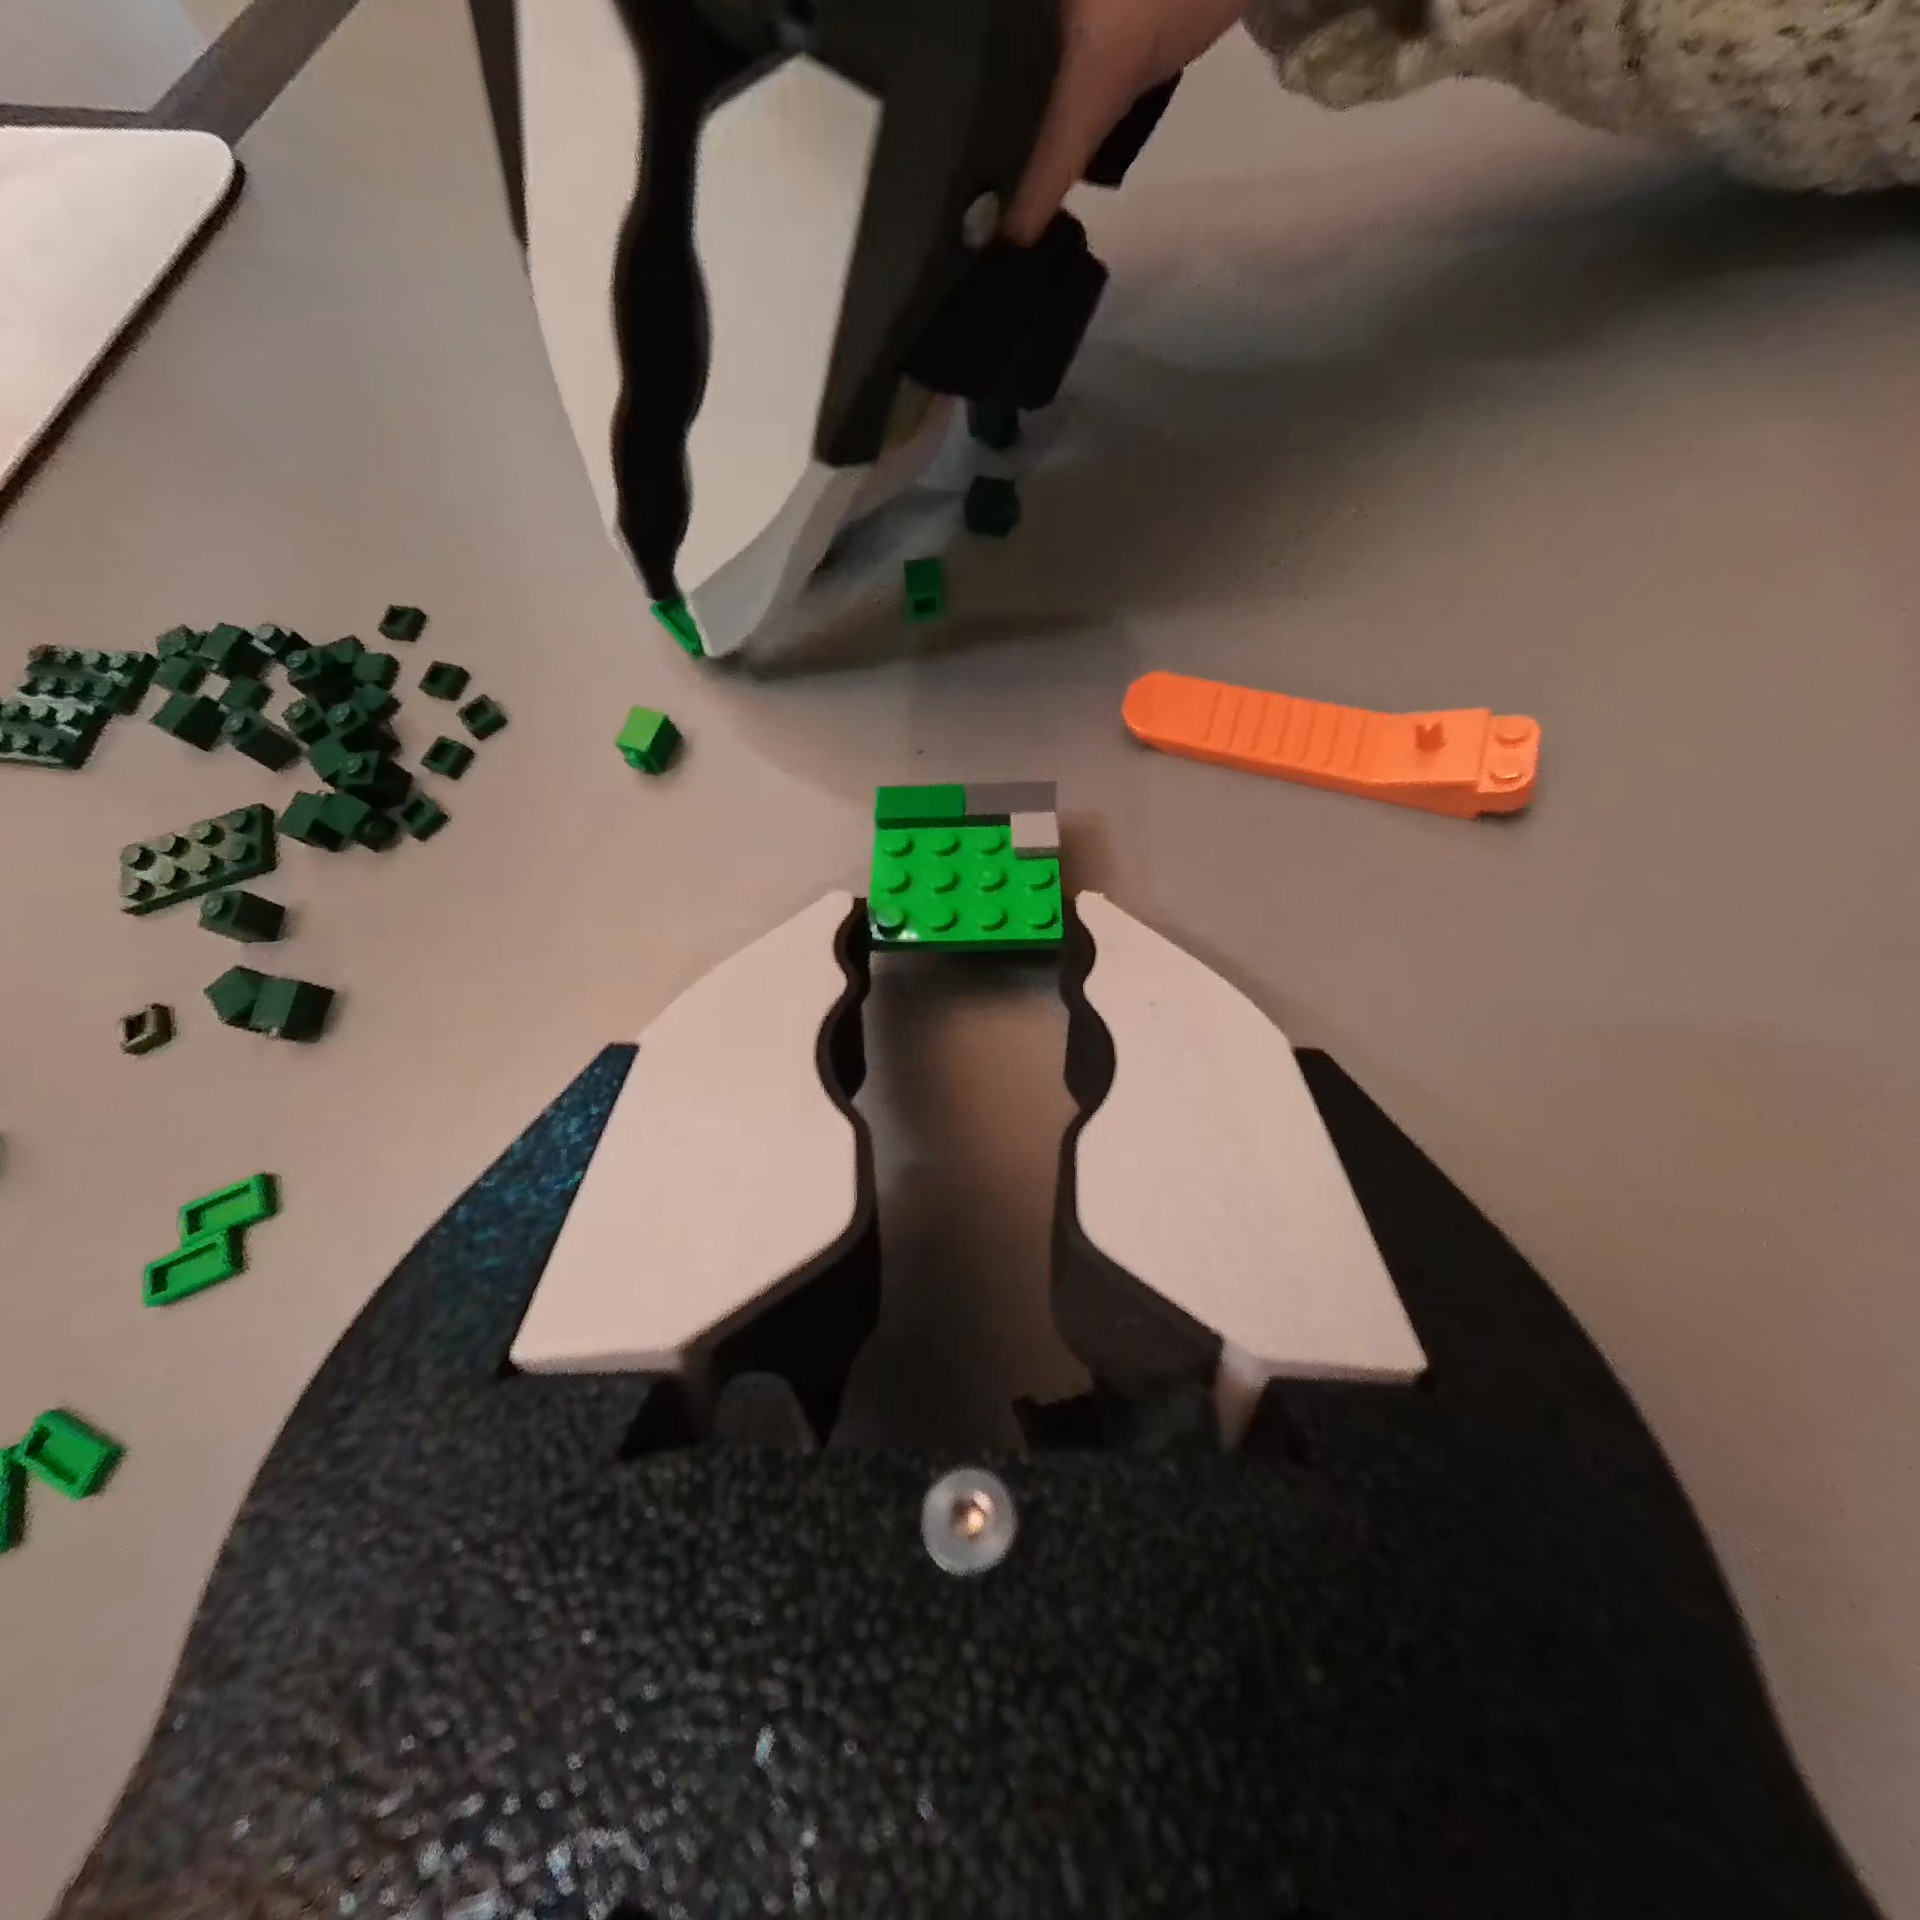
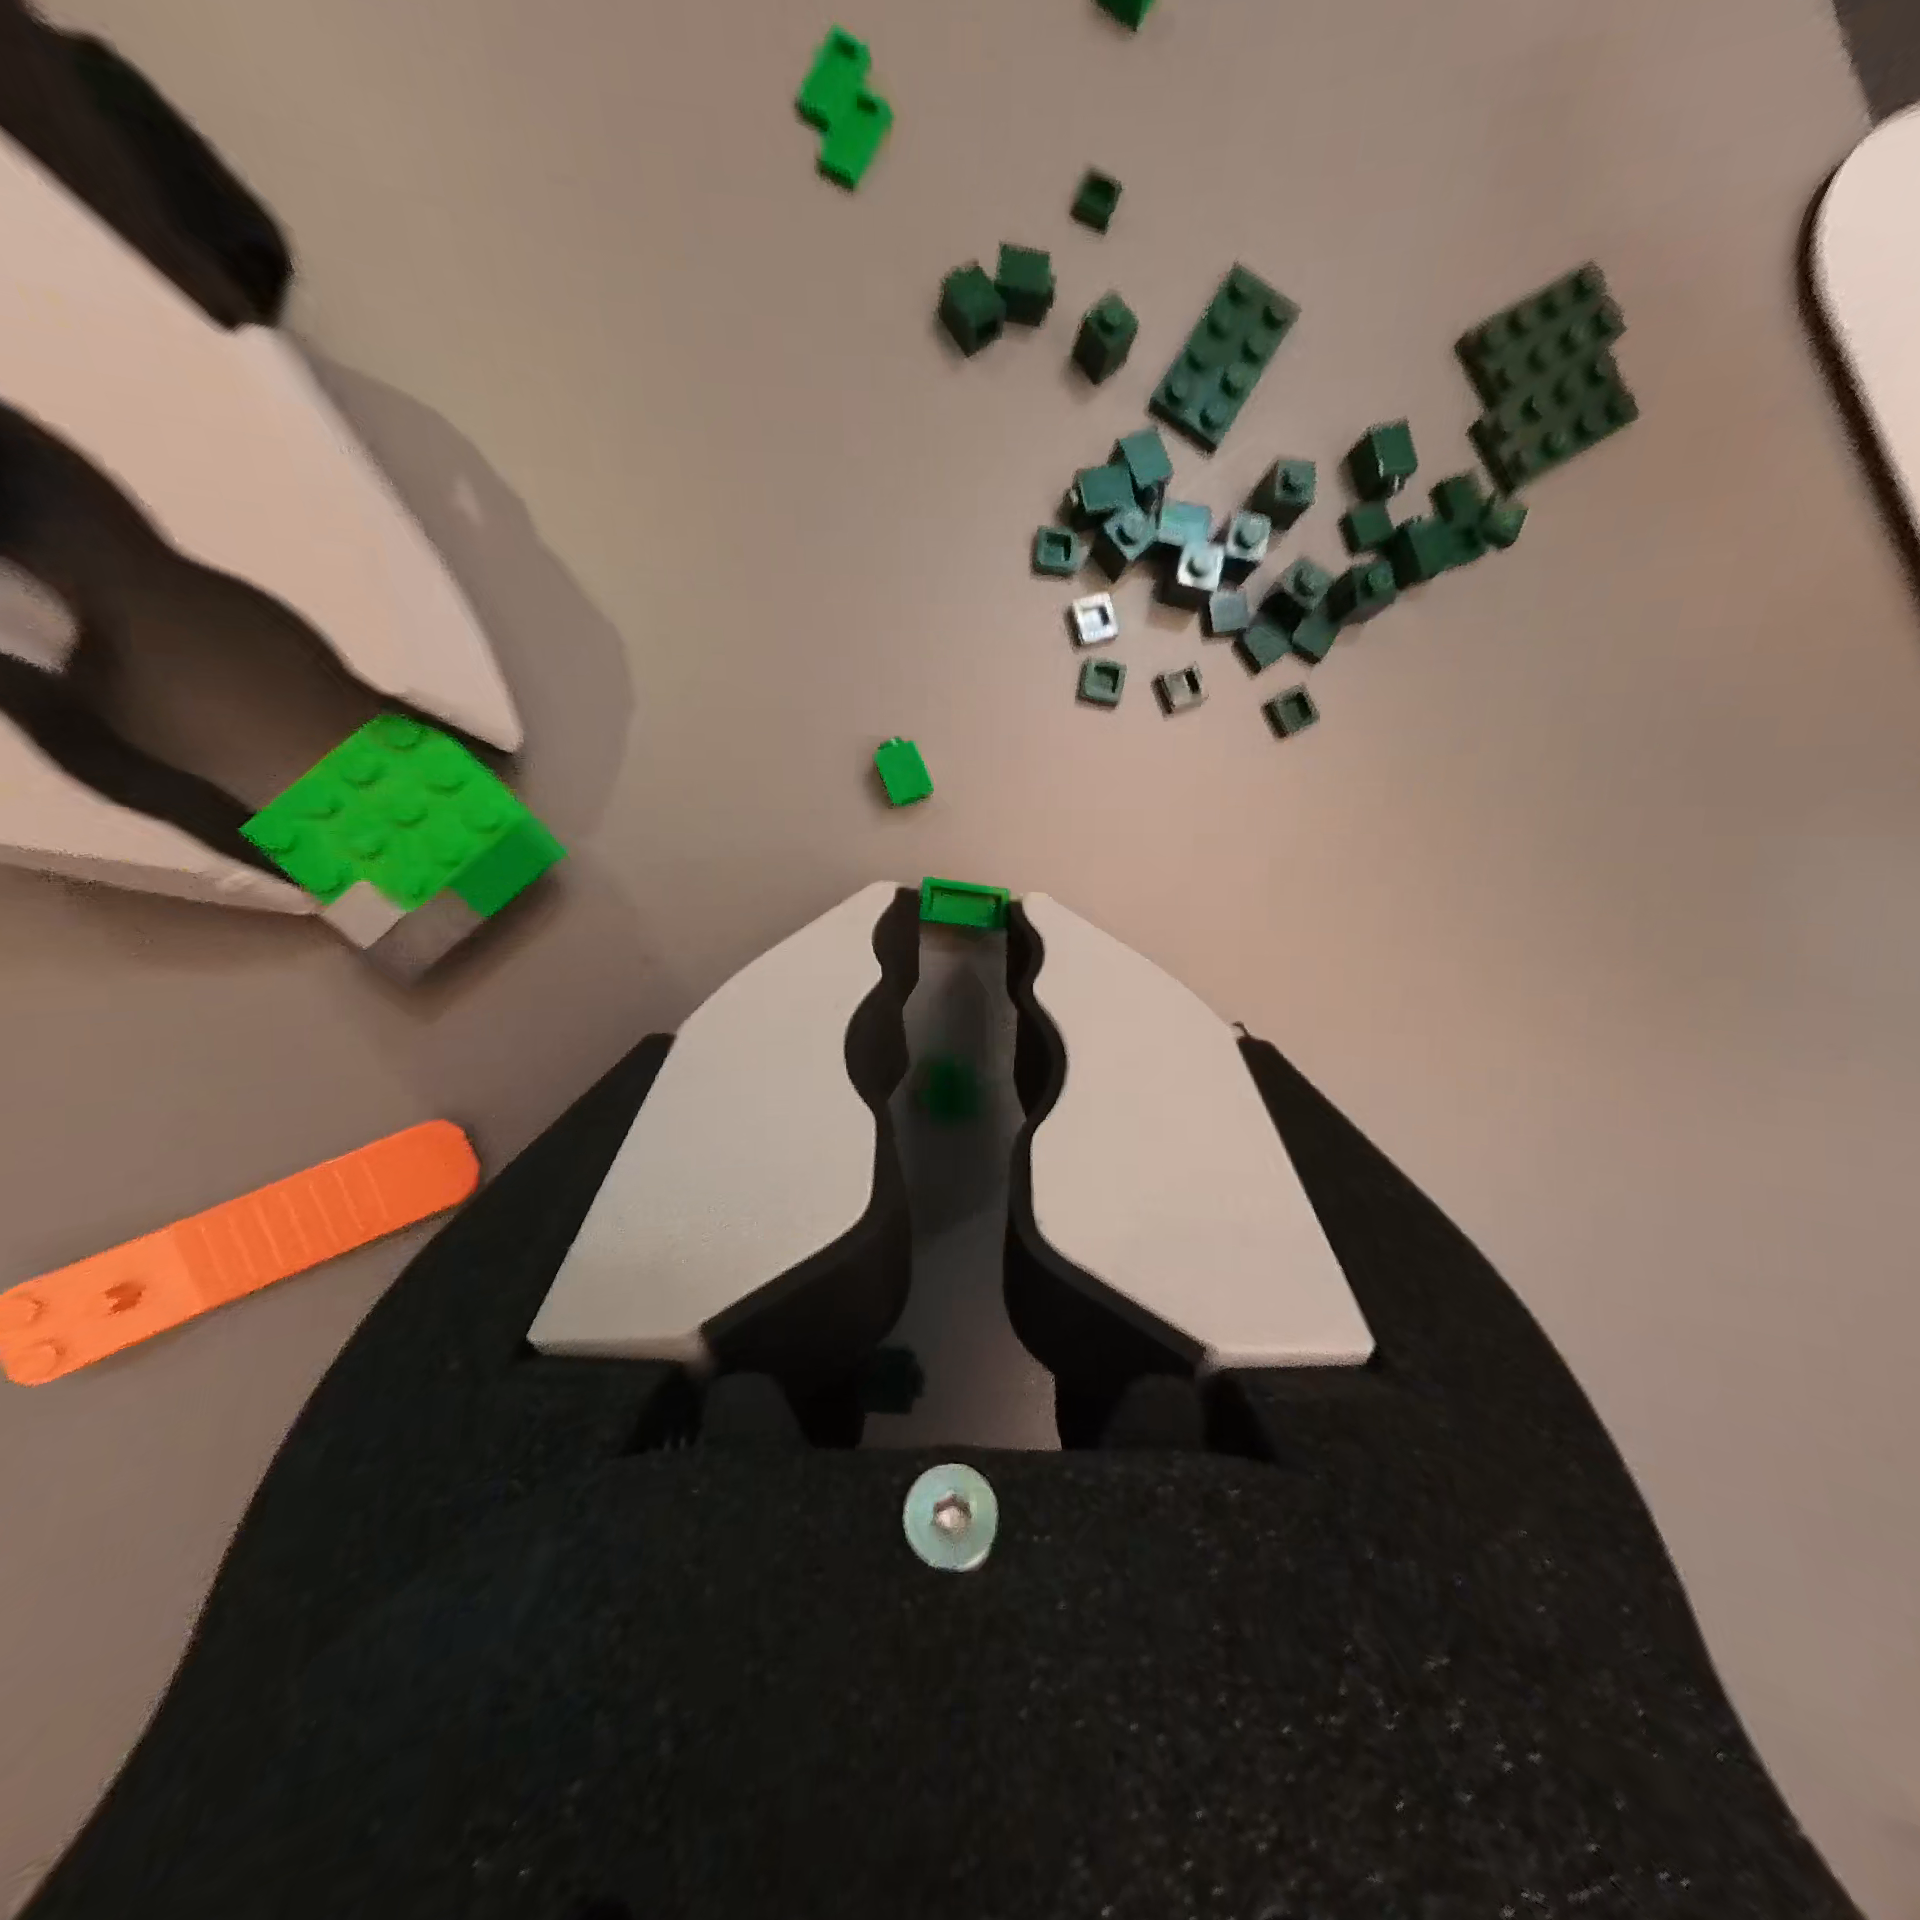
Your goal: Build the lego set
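Note:
My left gripper (image 1: 966, 925) is shut on a bright green studded plate assembly (image 1: 961, 883) with dark green and grey pieces along its far edge, resting on the tan table. It also shows at the left of the right wrist view (image 2: 400, 810). My right gripper (image 2: 964, 902) is shut on a small bright green piece (image 2: 964, 900), hollow underside facing the camera, low over the table. In the left wrist view the right gripper (image 1: 691, 623) points down with that green piece (image 1: 675, 623) at its tip. A loose bright green brick (image 1: 648, 738) lies between them (image 2: 902, 773).
An orange brick separator (image 1: 1340, 743) lies right of the assembly. A pile of dark green bricks and plates (image 1: 260, 717) and several bright green tiles (image 1: 213, 1236) lie left. A pale board (image 1: 94, 281) sits at the far left. A person's hand and knit sleeve (image 1: 1610, 83) hold the right gripper. About 6 centimetres separates my left fingertips from the orange brick separator (image 1: 1340, 743). It is also in sight in the right wrist view (image 2: 237, 1243).

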Action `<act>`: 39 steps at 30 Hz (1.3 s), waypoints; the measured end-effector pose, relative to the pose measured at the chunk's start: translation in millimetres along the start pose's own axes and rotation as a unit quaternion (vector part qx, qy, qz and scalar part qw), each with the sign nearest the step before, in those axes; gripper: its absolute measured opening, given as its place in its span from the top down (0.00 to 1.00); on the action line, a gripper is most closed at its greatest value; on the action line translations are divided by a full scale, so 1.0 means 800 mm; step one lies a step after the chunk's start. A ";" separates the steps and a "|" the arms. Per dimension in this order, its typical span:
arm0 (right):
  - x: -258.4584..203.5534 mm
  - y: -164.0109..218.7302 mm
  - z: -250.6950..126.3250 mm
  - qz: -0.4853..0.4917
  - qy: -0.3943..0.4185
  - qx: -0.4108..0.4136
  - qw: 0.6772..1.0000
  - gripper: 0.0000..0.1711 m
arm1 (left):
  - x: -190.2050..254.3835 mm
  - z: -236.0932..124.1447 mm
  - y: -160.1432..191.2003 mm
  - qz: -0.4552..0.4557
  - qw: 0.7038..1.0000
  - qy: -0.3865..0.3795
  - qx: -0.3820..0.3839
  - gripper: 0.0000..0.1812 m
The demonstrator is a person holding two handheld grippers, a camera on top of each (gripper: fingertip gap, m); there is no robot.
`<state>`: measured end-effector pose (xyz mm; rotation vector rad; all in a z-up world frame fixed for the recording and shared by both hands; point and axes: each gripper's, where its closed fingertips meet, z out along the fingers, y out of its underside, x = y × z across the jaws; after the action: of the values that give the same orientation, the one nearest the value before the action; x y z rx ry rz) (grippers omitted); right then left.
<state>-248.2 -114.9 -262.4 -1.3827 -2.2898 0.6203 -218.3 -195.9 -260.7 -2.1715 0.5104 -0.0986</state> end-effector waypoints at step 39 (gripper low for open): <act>-0.122 -0.036 -0.080 -0.020 -0.223 0.179 0.958 0.88 | 0.025 -0.026 -0.061 0.295 0.939 -0.141 0.103 0.99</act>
<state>-192.2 -203.1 -203.1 -1.0990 -2.3581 1.3746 -189.6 -193.1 -212.2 -1.7111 0.9128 0.4621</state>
